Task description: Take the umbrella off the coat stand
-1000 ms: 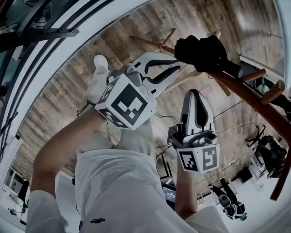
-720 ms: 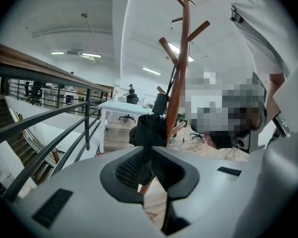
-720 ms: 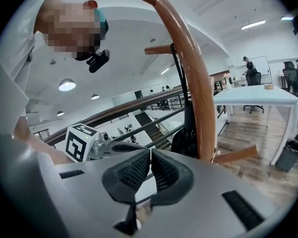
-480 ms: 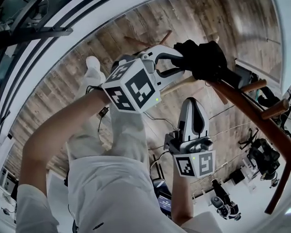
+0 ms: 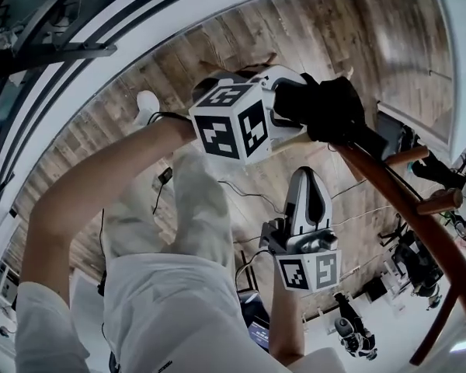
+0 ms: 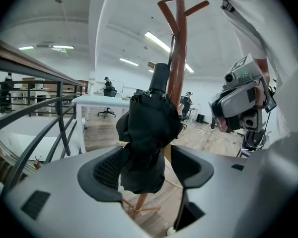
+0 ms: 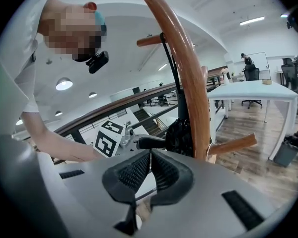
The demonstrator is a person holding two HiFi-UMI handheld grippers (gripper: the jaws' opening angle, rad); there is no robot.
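Black folded cloth marks the umbrella [image 6: 146,133], which is on the coat stand [image 6: 178,58], bunched against the side of the stand's curved brown wooden post. Its dark handle [image 6: 159,77] points up along the post. In the right gripper view a thin black strap [image 7: 170,63] runs from the bundle up to a peg [image 7: 150,40] of the stand.

The left gripper [image 6: 148,170] is at the stand on the umbrella's side, and its jaws have just been opening. They now stand apart with the lower part of the bundle between them. The cloth lies against one pad [image 6: 107,170], while a clear gap shows before the other, so nothing is squeezed. In the head view its marker cube [image 5: 233,123] sits just short of the stand, with the fingers reaching round the black bundle.

The right gripper [image 7: 150,170] hangs on the person's side of the stand, apart from it, pointing toward the post. Its ribbed jaws are pressed together with nothing between them. From its own view the post rises just beyond the fingertips and a short peg [image 7: 233,144] sticks out from the post to one side.

Below the stand lies a wooden plank floor [image 5: 217,53], and a dark railing [image 6: 39,103] runs well off to the stand's side
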